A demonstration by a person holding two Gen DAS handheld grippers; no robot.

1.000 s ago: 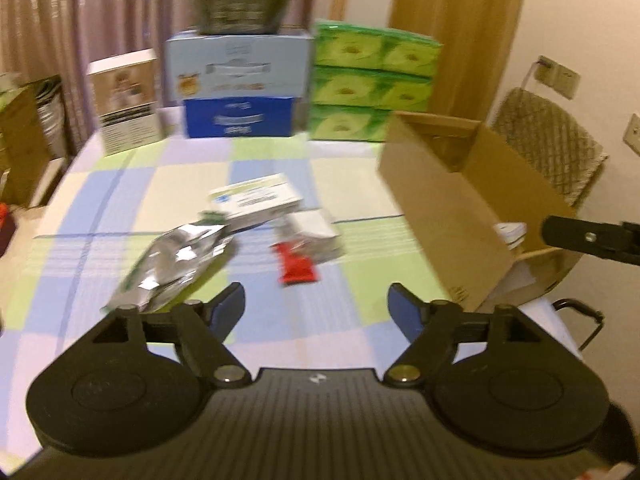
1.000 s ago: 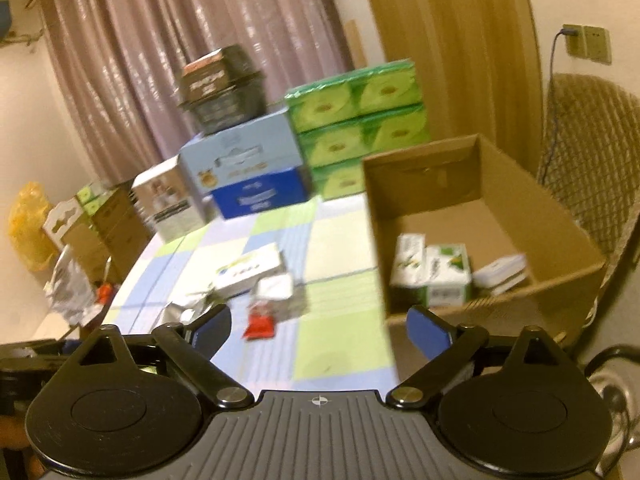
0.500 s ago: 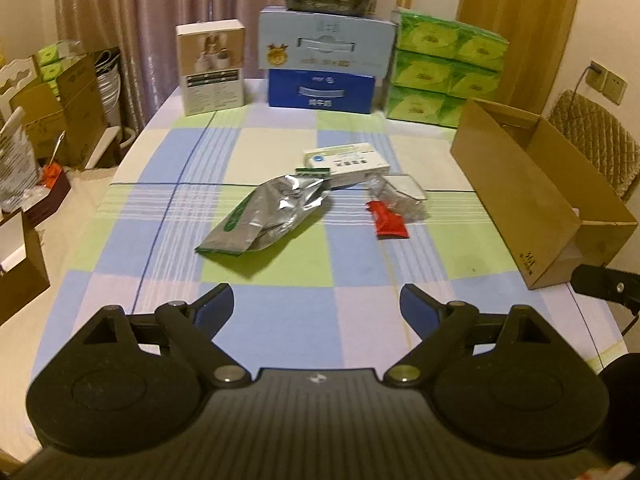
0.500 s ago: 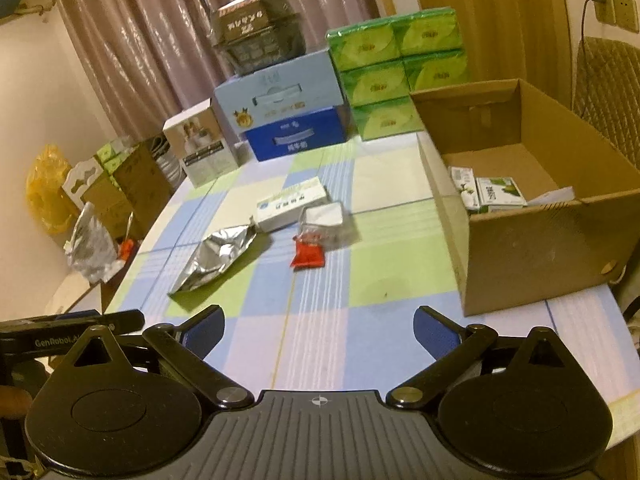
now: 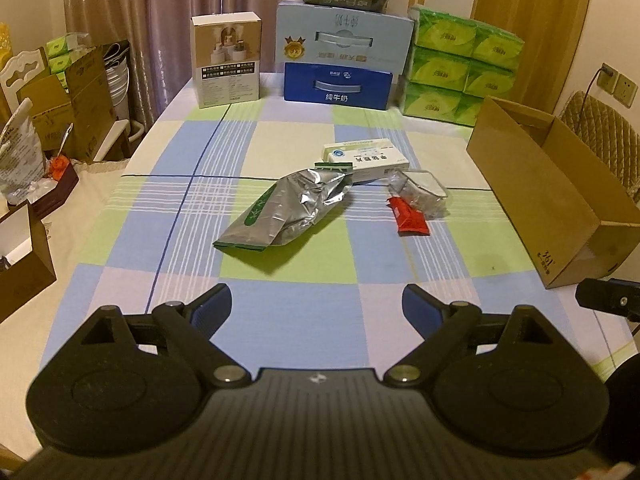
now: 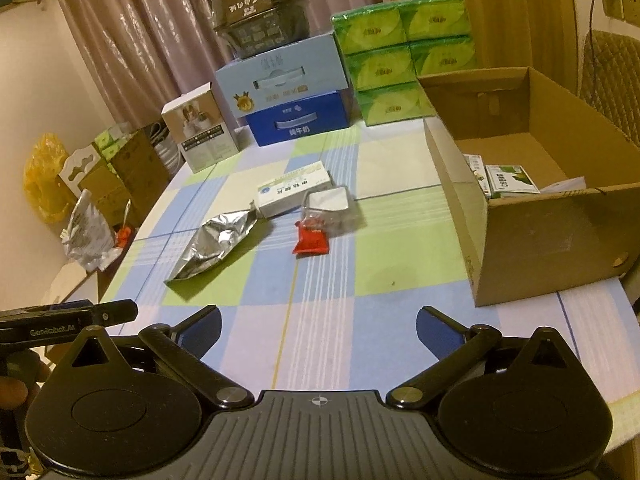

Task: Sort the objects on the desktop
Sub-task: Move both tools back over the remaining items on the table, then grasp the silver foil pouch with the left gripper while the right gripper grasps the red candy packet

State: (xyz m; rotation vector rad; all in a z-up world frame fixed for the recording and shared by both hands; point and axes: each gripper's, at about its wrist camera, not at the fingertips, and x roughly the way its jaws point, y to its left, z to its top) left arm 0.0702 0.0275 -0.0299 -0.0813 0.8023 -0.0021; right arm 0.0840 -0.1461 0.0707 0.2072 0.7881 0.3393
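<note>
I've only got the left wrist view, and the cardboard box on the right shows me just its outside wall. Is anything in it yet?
Observer: Yes. The right wrist view looks into the cardboard box, and a green and white carton lies on its floor.
Operator: Only that one?
Observer: No, another small carton lies beside it against the near left wall, and something white lies to its right.
Operator: Is the right gripper carrying anything?
Observer: No. The right gripper is open and empty above the near table edge.
</note>
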